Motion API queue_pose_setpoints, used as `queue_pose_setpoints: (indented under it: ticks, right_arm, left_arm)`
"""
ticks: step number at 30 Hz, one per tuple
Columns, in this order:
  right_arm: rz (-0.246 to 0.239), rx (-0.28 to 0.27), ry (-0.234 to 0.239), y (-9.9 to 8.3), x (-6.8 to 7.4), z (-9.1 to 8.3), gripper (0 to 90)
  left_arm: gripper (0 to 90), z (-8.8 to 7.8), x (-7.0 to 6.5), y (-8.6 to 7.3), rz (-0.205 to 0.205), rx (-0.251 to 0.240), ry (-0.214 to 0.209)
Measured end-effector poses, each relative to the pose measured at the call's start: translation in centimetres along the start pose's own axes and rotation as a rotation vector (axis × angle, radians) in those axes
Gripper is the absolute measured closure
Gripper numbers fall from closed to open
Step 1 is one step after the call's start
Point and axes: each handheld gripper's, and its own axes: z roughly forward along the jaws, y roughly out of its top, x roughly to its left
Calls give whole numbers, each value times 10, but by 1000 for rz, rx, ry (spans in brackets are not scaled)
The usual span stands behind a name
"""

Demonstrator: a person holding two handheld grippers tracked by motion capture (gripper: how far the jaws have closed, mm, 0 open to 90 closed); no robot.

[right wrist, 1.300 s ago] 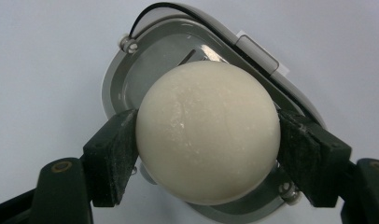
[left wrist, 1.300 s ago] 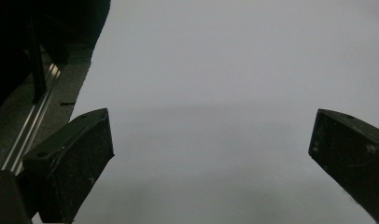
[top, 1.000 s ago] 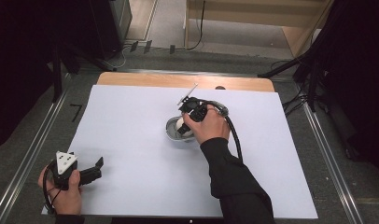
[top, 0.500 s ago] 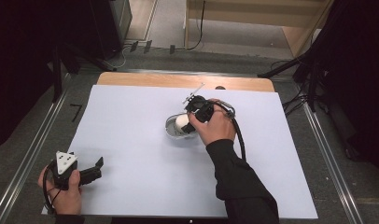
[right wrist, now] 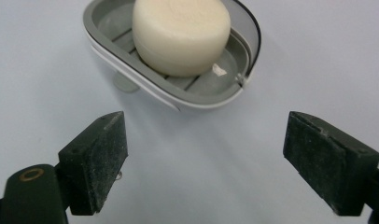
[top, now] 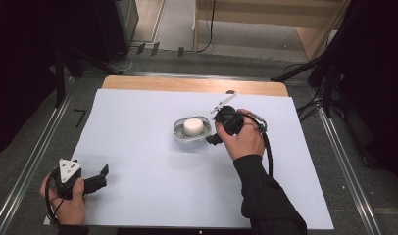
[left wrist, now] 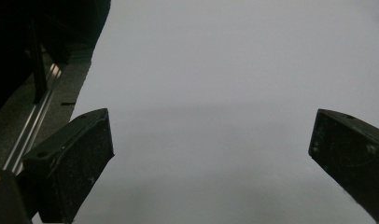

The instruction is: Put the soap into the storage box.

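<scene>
High view is showing the round cream bar of soap [top: 192,126] sitting in the grey oval plastic soap dish [top: 178,130] mid-counter on the white paper sheet [top: 138,161]. The right tongs [top: 211,128] are hovering just beside the dish, spread wide and holding nothing; the left tongs [top: 100,177] are resting well apart near the counter's front corner, also spread and empty. In the right gripper view the soap [right wrist: 180,33] is lying just ahead, between the jaw lines. A hasty closing could be clipping the dish rim [right wrist: 197,100] and tipping or sliding the light dish
</scene>
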Motion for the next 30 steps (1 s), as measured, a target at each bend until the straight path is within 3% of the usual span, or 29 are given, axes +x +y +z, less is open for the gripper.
queue_pose_setpoints:
  ticks: [30]
  right_arm:
    - [73, -30, -30, -89, -27, -18, 143]
  left_arm:
    - [2, 0, 0, 0, 2, -3, 2]
